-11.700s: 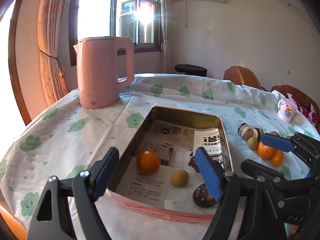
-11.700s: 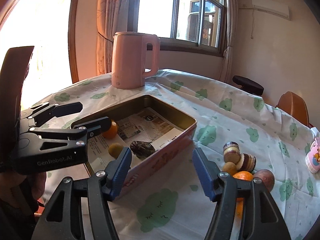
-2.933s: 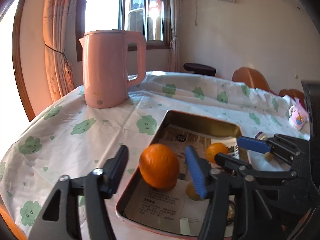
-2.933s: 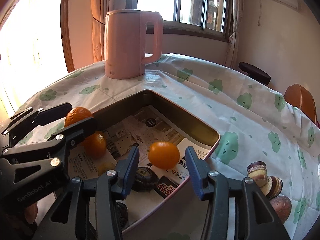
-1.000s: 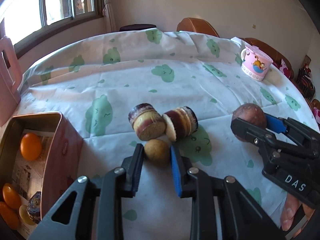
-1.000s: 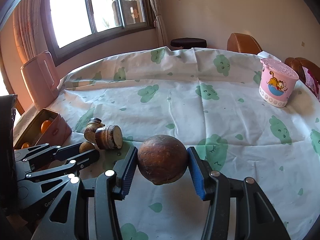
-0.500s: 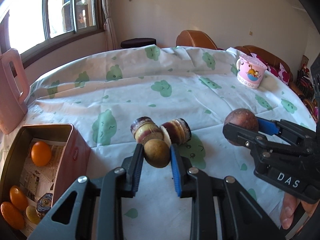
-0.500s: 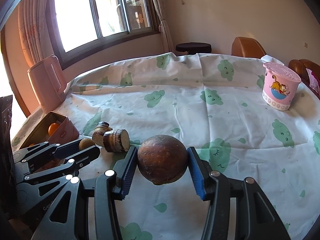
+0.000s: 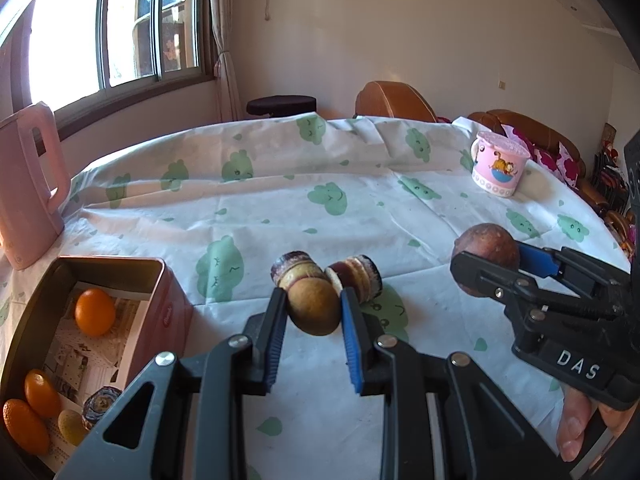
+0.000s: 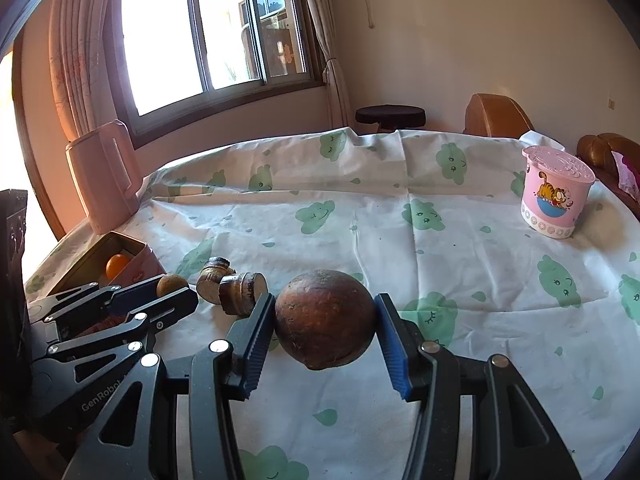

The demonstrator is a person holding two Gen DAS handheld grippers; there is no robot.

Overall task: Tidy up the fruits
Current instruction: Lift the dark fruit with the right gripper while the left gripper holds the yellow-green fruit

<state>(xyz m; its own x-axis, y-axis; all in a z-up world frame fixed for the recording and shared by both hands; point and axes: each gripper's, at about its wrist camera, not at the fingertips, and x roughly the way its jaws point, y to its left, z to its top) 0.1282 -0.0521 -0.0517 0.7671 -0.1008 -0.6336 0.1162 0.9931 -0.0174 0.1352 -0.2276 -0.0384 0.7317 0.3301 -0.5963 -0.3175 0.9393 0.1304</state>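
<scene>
My left gripper (image 9: 313, 312) is shut on a small tan fruit (image 9: 314, 306), held just above the tablecloth. My right gripper (image 10: 325, 322) is shut on a large dark brown round fruit (image 10: 325, 318); that fruit (image 9: 486, 256) also shows at the right of the left wrist view. Two cut cane pieces (image 9: 332, 274) lie on the cloth just behind the tan fruit. At the left, the pink tin (image 9: 168, 300) holds several oranges (image 9: 95, 312), a pale fruit and a dark piece. In the right wrist view the tin (image 10: 138, 266) sits at the far left behind the left gripper (image 10: 174, 292).
A pink kettle (image 9: 28, 184) stands beyond the tin at the table's left edge. A pink cartoon cup (image 9: 500, 168) sits at the far right of the table. Brown chairs (image 9: 394, 102) and a dark stool (image 9: 280, 106) stand behind the table. A hand (image 9: 576, 428) holds the right gripper.
The left gripper has lifted the tan fruit off the cloth, and its view has tilted upward. The right gripper still holds the brown fruit, slightly raised.
</scene>
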